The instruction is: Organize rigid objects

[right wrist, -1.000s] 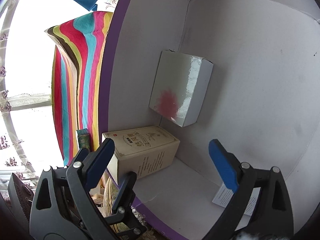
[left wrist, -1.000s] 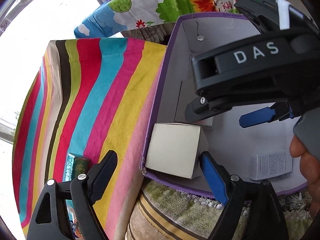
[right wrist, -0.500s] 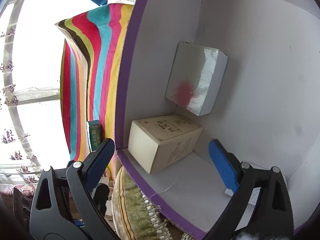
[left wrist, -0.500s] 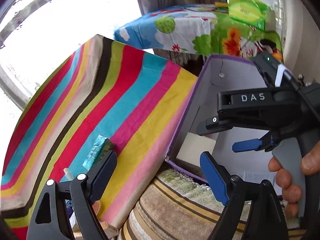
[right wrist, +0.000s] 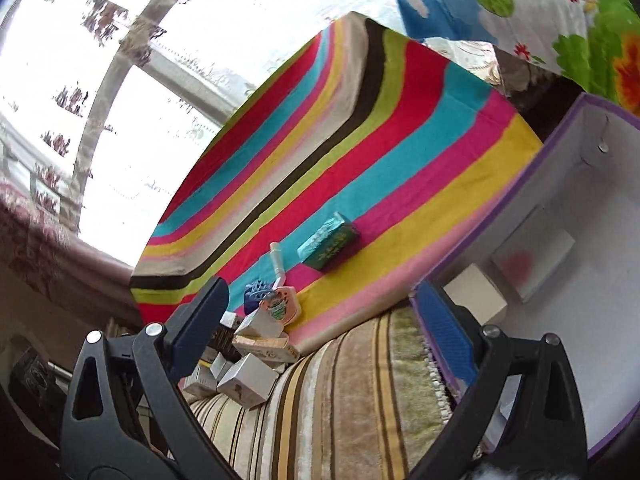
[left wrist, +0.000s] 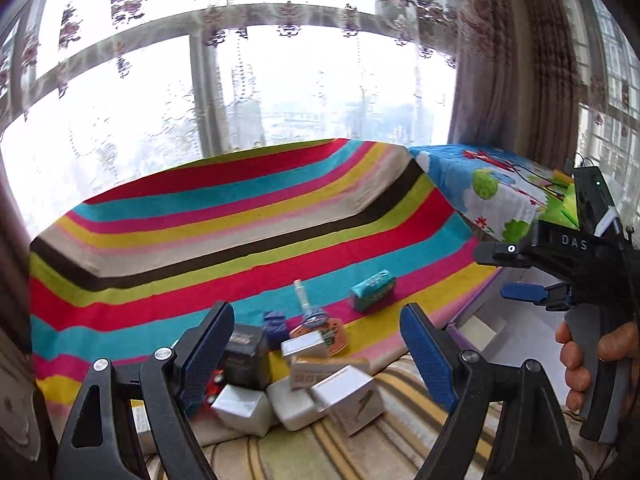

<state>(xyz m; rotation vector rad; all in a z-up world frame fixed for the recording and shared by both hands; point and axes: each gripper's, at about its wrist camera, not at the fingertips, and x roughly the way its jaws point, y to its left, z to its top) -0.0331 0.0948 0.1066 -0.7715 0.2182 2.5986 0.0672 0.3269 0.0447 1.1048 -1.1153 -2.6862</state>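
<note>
Boxes stored so far: two, a cream box (right wrist: 476, 298) and a white box (right wrist: 534, 258), inside the purple-edged bin (right wrist: 600, 216). Remaining: a pile of small boxes (left wrist: 316, 384) on the striped cushion (right wrist: 340, 400), a teal box (left wrist: 373, 290) and a tube (left wrist: 302, 296) on the rainbow blanket (left wrist: 240, 240). Left gripper (left wrist: 316, 356): jaws spread, empty. Right gripper (right wrist: 320, 332): jaws spread, empty. Change since earlier frames: both cameras have swung away from the bin toward the pile.
</note>
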